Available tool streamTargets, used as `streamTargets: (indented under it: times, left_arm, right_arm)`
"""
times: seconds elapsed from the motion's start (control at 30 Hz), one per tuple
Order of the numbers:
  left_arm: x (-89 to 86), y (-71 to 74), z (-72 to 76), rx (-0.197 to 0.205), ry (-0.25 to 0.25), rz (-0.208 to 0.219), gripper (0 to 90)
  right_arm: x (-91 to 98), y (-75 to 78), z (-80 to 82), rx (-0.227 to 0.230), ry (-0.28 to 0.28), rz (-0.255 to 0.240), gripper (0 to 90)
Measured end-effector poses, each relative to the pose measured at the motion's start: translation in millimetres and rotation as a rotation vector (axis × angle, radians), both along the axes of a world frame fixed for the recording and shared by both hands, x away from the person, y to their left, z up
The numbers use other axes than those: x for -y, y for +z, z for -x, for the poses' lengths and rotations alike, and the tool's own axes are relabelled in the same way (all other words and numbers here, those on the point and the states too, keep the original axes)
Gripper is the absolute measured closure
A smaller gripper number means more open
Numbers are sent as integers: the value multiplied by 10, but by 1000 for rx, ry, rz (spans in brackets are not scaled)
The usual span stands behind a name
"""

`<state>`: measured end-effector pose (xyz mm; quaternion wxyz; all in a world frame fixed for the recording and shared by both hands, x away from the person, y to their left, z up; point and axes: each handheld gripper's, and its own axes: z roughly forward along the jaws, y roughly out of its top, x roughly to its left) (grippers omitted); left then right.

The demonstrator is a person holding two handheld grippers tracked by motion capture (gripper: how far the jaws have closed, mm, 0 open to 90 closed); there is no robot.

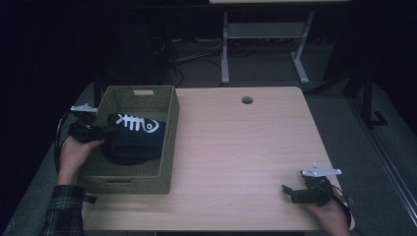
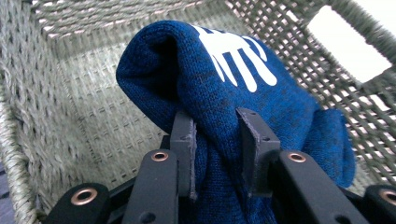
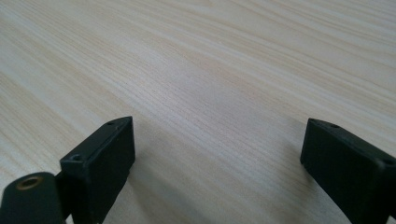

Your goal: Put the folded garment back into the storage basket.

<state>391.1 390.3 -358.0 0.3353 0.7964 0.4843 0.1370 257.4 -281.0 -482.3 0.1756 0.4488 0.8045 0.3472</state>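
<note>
A dark blue knit garment (image 1: 135, 140) with a white fishbone print lies bunched inside a green woven basket (image 1: 128, 184) at the table's left. My left gripper (image 1: 110, 132) reaches over the basket's left wall. In the left gripper view its pads are closed on a fold of the garment (image 2: 224, 79), and the cloth fills the gap at the left gripper (image 2: 217, 119). My right gripper (image 1: 287, 191) rests near the table's front right corner. It stands open over bare wood in the right gripper view (image 3: 217, 135), with nothing between the jaws.
The light wood table (image 1: 236, 147) has a round cable hole (image 1: 247, 100) near its far edge. The basket's walls (image 2: 56, 93) rise close around the left gripper. Behind the table, a white desk frame (image 1: 225, 49) and cables stand on the dark floor.
</note>
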Motion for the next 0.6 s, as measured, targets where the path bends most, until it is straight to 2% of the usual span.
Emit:
streamTargets:
  times: [0.17,0.27,0.4,0.6]
  left_arm:
    - [-8,-24,-17,-3,28,-35,597]
    - [-24,-18,-10,14,49,-52,521]
    - [-54,15,13,43,65,-49,449]
    - [-62,64,62,68,65,-24,418]
  right_arm:
    - [0,0,0,0,0,0,97]
    - [0,0,0,0,0,0,97]
    - [0,0,0,0,0,0,97]
    - [0,0,0,0,0,0,97]
